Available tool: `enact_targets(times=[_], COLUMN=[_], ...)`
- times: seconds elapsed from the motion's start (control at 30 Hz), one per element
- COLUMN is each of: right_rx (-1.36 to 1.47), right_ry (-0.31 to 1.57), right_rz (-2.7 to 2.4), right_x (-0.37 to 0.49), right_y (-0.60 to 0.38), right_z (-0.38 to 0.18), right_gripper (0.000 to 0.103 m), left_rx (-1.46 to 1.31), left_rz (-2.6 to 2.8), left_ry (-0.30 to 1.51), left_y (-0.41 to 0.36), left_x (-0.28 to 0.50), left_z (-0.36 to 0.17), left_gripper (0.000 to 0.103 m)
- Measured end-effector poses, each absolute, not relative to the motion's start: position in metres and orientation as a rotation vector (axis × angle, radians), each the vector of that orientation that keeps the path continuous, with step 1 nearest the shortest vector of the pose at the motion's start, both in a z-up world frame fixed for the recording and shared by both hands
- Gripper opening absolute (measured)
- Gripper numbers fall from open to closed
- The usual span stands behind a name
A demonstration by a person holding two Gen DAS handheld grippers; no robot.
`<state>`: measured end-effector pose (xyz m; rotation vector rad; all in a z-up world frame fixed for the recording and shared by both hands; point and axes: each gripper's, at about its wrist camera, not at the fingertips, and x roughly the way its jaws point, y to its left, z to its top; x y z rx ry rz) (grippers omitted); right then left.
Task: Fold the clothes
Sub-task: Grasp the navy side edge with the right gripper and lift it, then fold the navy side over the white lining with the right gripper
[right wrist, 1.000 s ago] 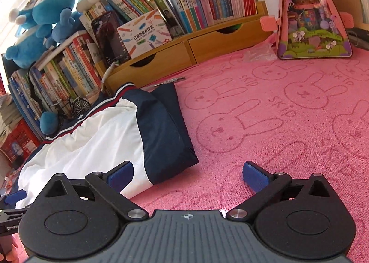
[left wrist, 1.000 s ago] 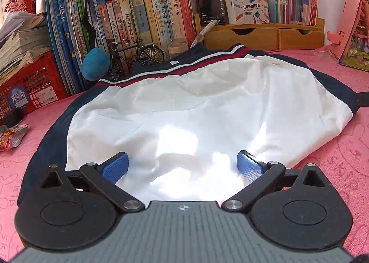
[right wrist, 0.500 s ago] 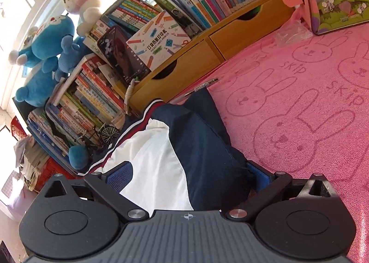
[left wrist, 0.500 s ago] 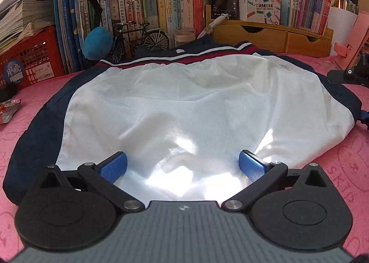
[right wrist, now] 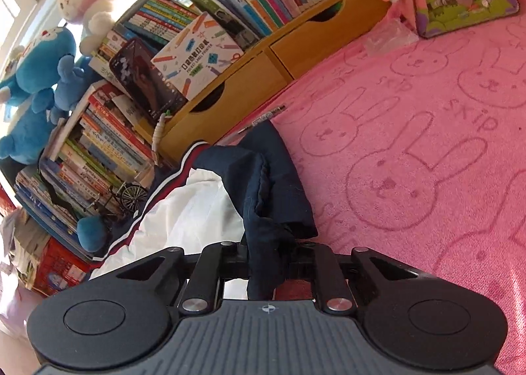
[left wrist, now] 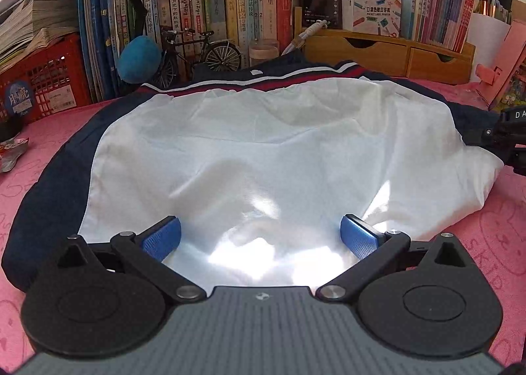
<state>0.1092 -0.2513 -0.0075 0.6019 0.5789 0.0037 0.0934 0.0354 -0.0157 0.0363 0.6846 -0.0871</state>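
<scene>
The right gripper (right wrist: 266, 263) has just been closing and now pinches the navy sleeve (right wrist: 263, 184) of the white-bodied jacket (left wrist: 263, 151) spread on the pink rabbit-print cloth (right wrist: 411, 151) — the left gripper (left wrist: 259, 237) hangs spread above its near hem. Best lift the sleeve clear and carry it inward over the white panel, hem held flat — no dragging toward the bookshelf (left wrist: 230, 13).

Child's room, crammed bookshelves (left wrist: 230, 13), plush toys (right wrist: 36, 85)
</scene>
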Motion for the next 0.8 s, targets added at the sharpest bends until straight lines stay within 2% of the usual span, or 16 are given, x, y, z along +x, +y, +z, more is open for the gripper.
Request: enact_targets(times=[0.17,0.3,0.5,0.6,0.8], right_rx=[0.166,-0.147,-0.454,-0.527,-0.673], right_ry=[0.354,0.235,0.235,0.248,0.225], right_rz=[0.101,0.248,0.484,0.502,0.533], right_x=[0.094,0.081,0.065,0.058,0.042], right_y=[-0.154,-0.047,0.089,0.116,0.147], right_z=[0.064,0.084,0.039,0.016,-0.01], right_gripper=[0.012,0.012,0.011,0.011,0.012], left_rx=[-0.027,0.002,-0.084,-0.167,-0.181], left_rz=[-0.071,0.07,0.304,0.338,0.333], left_ry=[0.657,0.607,0.654,0.672,0.64], left_y=[0.083,0.141,0.225,0.25,0.252], left_x=[0.051,0.006,-0.025,-0.033,-0.032], left_z=[-0.007,-0.002,-0.01,-0.016,-0.014], left_gripper=[0.103,0.103,0.103,0.103,0.103])
